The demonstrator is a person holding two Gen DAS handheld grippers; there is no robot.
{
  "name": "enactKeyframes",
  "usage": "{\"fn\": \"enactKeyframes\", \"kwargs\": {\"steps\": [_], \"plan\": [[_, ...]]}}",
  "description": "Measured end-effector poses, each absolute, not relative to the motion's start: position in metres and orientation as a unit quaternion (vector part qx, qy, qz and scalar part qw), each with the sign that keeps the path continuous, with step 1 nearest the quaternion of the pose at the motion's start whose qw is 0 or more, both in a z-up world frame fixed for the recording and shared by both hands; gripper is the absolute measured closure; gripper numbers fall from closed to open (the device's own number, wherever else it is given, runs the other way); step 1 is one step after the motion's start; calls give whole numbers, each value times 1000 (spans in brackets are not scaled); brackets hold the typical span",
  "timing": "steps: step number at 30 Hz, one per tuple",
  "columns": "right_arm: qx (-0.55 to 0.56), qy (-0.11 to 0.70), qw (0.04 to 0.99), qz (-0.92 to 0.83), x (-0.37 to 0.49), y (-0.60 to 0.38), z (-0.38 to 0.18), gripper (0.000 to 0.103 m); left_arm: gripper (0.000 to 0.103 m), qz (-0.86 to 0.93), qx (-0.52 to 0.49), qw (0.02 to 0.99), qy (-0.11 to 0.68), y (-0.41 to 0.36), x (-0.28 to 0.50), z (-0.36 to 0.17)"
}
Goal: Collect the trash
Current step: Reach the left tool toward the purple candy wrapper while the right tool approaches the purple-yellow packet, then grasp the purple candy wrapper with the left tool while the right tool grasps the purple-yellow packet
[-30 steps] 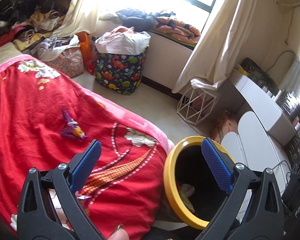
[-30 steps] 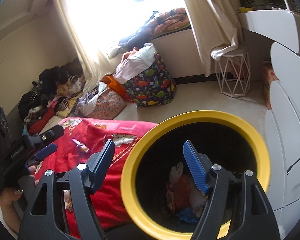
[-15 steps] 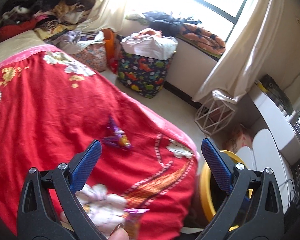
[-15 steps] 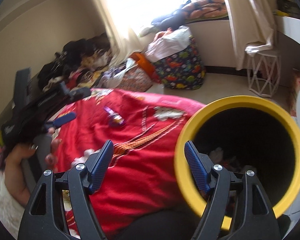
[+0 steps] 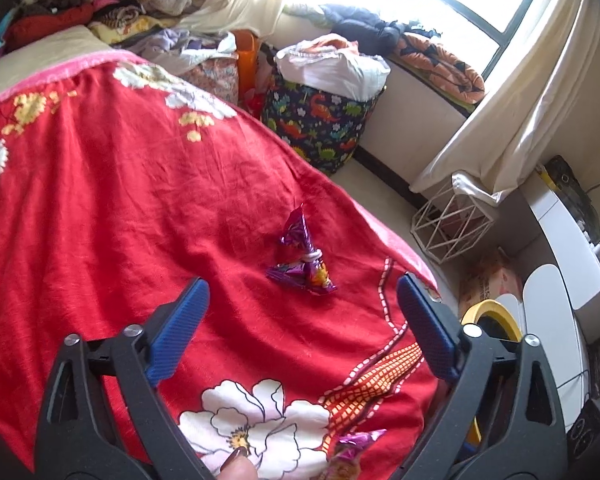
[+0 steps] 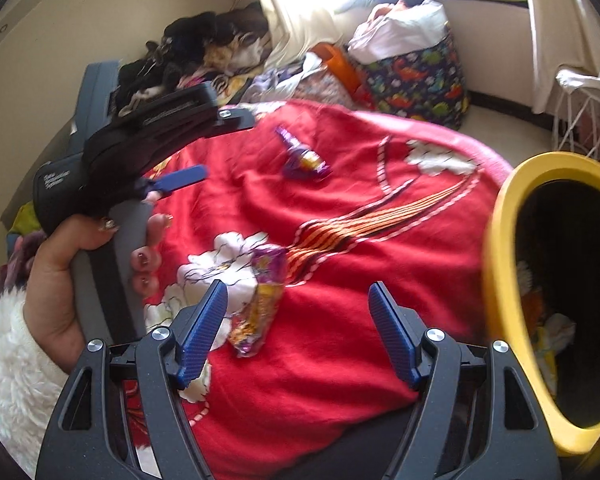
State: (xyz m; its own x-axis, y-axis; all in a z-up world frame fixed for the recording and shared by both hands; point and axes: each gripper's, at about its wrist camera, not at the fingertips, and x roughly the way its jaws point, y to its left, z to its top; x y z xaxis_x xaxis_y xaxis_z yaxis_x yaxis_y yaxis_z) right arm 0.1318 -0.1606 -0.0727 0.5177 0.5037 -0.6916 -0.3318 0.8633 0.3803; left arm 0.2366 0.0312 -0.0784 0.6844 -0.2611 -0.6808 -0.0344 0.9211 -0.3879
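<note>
Left gripper [image 5: 300,312]: jaws wide but closing, nothing between them; knotted purple wrapper [image 5: 304,260] just ahead on red blanket [image 5: 120,200]. Right gripper [image 6: 296,328]: spread, empty; crumpled wrapper [image 6: 256,304] by its left pad, yellow bin [image 6: 504,288] to its right. Risks: pads snag blanket; soft foil slips. Bin blurred, contents likely trash.
</note>
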Motion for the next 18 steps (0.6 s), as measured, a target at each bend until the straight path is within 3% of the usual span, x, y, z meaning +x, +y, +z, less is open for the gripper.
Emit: {"fn": "enactKeyframes", "kwargs": {"steps": [8,10,11,14,18], "plan": [[93,477,828,280,147,-126,-97,59,41,-98,-202,871,438,26,269,-105],[102,489,817,287,151,-121,-105,72,43,-105,-206,864,448,22,280,-111],[105,494,813,290,151,-119,-108,88,43,-107,-212,859,453,21,286,-114],[104,490,814,295,148,-120,-110,90,48,-101,-221,849,469,19,297,-125],[106,471,829,283,141,-134,-103,90,72,-80,-214,845,483,16,306,-137]]}}
